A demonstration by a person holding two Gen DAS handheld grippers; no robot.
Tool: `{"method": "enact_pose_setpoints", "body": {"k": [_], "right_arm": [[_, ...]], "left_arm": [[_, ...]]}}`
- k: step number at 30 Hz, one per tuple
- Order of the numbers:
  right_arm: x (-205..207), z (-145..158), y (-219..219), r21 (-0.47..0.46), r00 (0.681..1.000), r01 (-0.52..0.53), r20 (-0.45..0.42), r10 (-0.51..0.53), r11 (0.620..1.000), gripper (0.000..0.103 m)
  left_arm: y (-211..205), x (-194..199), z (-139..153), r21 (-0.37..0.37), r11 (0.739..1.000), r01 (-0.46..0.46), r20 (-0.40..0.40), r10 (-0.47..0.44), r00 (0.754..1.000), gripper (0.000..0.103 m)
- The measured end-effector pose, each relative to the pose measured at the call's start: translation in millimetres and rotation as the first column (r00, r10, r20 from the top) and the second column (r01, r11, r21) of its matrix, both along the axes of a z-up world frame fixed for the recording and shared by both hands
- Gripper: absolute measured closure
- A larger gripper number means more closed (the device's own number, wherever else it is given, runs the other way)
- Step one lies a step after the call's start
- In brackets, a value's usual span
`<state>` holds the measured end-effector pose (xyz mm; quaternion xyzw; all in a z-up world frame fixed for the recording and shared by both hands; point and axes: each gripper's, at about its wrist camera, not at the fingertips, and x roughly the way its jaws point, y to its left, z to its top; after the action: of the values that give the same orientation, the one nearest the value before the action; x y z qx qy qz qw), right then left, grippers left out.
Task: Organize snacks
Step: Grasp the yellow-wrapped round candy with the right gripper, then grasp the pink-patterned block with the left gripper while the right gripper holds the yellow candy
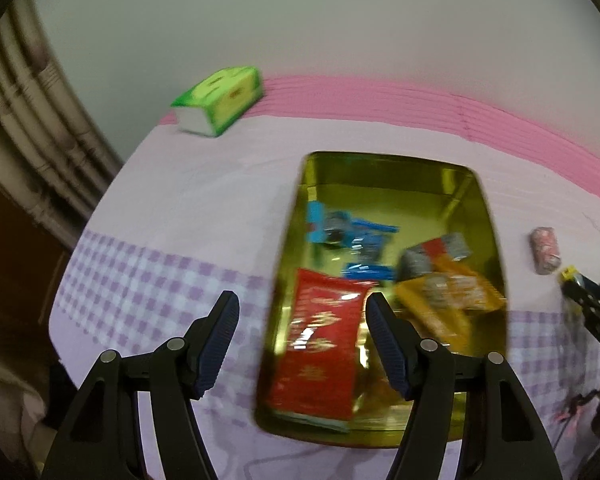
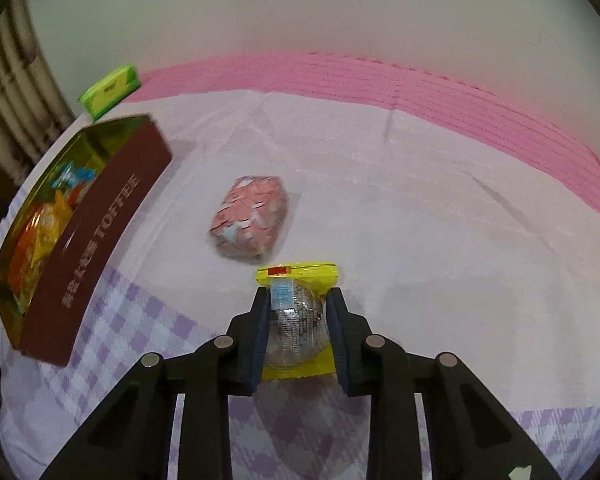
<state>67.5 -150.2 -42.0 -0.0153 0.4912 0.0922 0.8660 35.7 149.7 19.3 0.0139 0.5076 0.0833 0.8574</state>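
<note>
— What have you got in the right gripper (image 2: pixel 298 312)?

— Its fingers (image 2: pixel 260 320) are clenched on a yellow snack packet (image 2: pixel 298 280), held above the bed (image 2: pixel 420 200). Just beyond it a pink wrapped snack (image 2: pixel 250 216) lies on the sheet.

— And the left?

— My left gripper (image 1: pixel 302 320) is released, fingers spread wide with nothing between them, hovering over the near end of the gold tin (image 1: pixel 384 160). Inside I see a red packet (image 1: pixel 320 344), an orange packet (image 1: pixel 448 296) and blue wrappers (image 1: pixel 352 236).

— Anything else?

— A green tissue pack (image 1: pixel 220 100) at the far left.
</note>
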Motion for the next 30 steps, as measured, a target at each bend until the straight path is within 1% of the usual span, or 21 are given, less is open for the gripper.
{"method": "enact_pose_setpoints", "body": {"k": [5,10,16,20,28,30], "right_arm": [[6,0,-29,-0.014,0.992,0.122,0.035,-0.122,0.992,0.078],[8,0,-48,-0.059,0.98,0.186,0.078,-0.181,0.981,0.078],[10,-2,-65,-0.092,0.971,0.221,0.113,-0.21,0.971,0.078],[8,-4,-80,-0.084,0.965,0.244,0.114,-0.234,0.966,0.078],[6,-4,-82,-0.068,0.962,0.253,0.126,-0.243,0.965,0.078],[7,-7,-88,-0.062,0.962,0.253,0.125,-0.244,0.965,0.077]], "left_arm": [[-37,10,3,-0.021,0.997,0.074,-0.008,-0.075,0.997,0.037],[-74,21,5,-0.038,0.989,0.141,-0.015,-0.141,0.99,0.037],[-121,32,8,-0.059,0.972,0.229,-0.013,-0.23,0.973,0.037],[-146,39,5,-0.083,0.958,0.273,-0.017,-0.275,0.961,0.037],[-184,53,-10,-0.137,0.939,0.316,-0.033,-0.323,0.946,0.037],[-193,58,-16,-0.149,0.934,0.326,-0.043,-0.336,0.941,0.037]]}}
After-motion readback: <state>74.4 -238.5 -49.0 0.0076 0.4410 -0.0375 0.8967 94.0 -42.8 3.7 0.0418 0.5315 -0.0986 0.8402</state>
